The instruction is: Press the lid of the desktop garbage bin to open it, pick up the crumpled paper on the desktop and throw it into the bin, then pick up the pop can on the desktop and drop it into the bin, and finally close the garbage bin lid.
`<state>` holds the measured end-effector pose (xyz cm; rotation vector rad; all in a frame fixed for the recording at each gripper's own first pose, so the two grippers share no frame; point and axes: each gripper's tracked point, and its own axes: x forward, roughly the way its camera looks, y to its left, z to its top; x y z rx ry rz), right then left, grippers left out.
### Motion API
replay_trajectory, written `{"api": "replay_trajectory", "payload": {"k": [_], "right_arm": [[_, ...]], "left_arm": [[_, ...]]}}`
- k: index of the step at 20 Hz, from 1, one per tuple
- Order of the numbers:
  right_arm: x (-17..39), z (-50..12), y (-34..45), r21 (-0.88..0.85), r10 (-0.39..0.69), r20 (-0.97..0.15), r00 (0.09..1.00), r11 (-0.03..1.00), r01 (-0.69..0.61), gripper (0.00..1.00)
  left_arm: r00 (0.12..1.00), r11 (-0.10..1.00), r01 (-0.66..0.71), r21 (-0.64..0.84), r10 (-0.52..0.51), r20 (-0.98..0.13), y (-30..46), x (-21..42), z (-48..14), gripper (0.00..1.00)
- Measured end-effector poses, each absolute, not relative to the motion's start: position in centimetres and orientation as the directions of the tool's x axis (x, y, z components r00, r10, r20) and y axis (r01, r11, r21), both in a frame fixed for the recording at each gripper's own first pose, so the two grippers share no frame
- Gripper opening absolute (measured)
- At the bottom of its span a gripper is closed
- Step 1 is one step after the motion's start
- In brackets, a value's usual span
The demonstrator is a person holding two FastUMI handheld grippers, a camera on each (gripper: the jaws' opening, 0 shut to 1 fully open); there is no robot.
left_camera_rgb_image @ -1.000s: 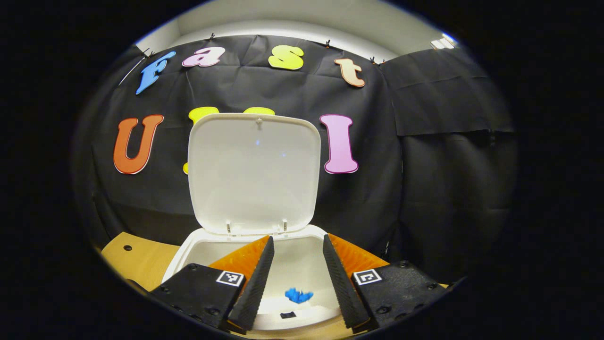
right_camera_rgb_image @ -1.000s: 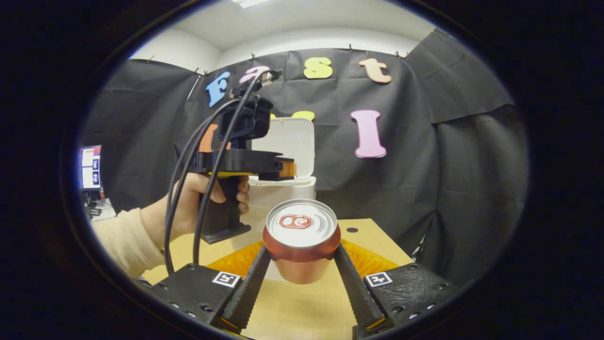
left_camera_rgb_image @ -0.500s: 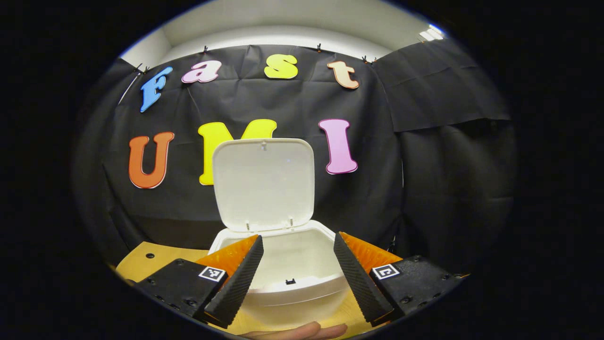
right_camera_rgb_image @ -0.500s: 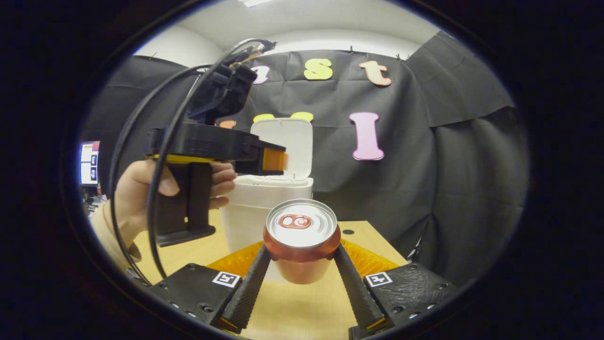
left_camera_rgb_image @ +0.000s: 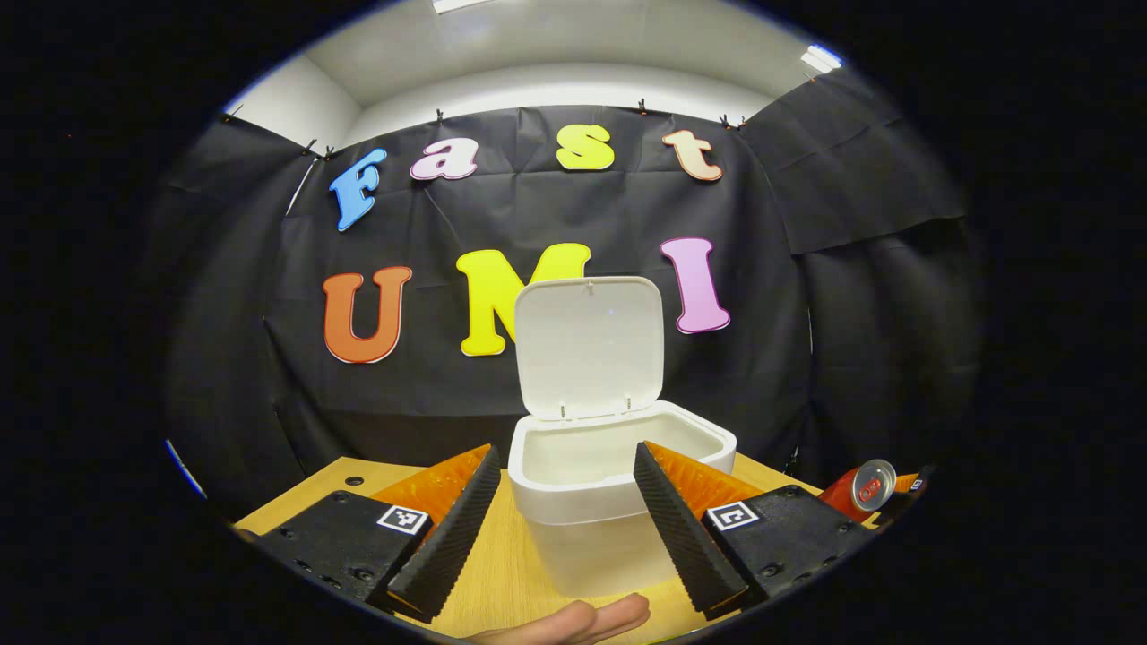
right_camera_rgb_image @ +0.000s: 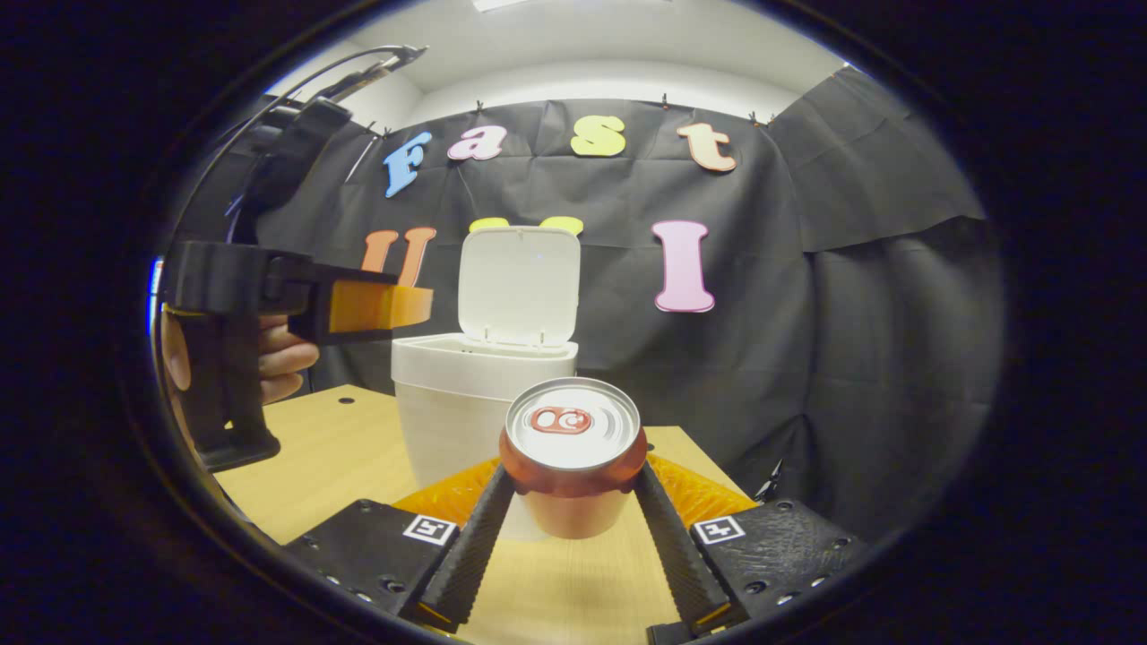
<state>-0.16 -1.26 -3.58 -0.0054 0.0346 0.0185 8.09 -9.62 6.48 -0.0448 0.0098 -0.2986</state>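
Note:
The white desktop bin (left_camera_rgb_image: 609,502) (right_camera_rgb_image: 475,394) stands on the wooden table (right_camera_rgb_image: 323,448) with its lid (left_camera_rgb_image: 587,345) (right_camera_rgb_image: 518,285) swung upright. My right gripper (right_camera_rgb_image: 571,502) is shut on a red pop can (right_camera_rgb_image: 572,457) held above the table, silver top facing the camera, in front of the bin. In the left gripper view that can (left_camera_rgb_image: 858,488) appears low at the right. My left gripper (left_camera_rgb_image: 564,520) is open with nothing between its fingers, back from the bin. In the right gripper view the left gripper (right_camera_rgb_image: 363,306) hovers left of the bin, held by a hand (right_camera_rgb_image: 273,358).
Black cloth walls close the table at the back and right. The tabletop (left_camera_rgb_image: 488,573) has small holes near its far corners. Fingertips of a hand (left_camera_rgb_image: 573,620) show at the bottom of the left gripper view.
My left gripper has pulled back and to the left, away from above the open bin; the blue crumpled paper seen inside the bin earlier is out of sight. The right gripper keeps holding the can.

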Motion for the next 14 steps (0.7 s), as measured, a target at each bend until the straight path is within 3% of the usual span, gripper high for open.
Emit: {"api": "replay_trajectory", "payload": {"k": [14], "right_arm": [[-0.6, -4.2, 2.6, -0.032, 0.058, -0.04, 0.998, 0.998, -0.059, 0.81]], "left_arm": [[0.977, 0.973, 0.206, -0.104, -0.209, -0.026, -3.2, 5.2, 0.7, 0.97]]}}
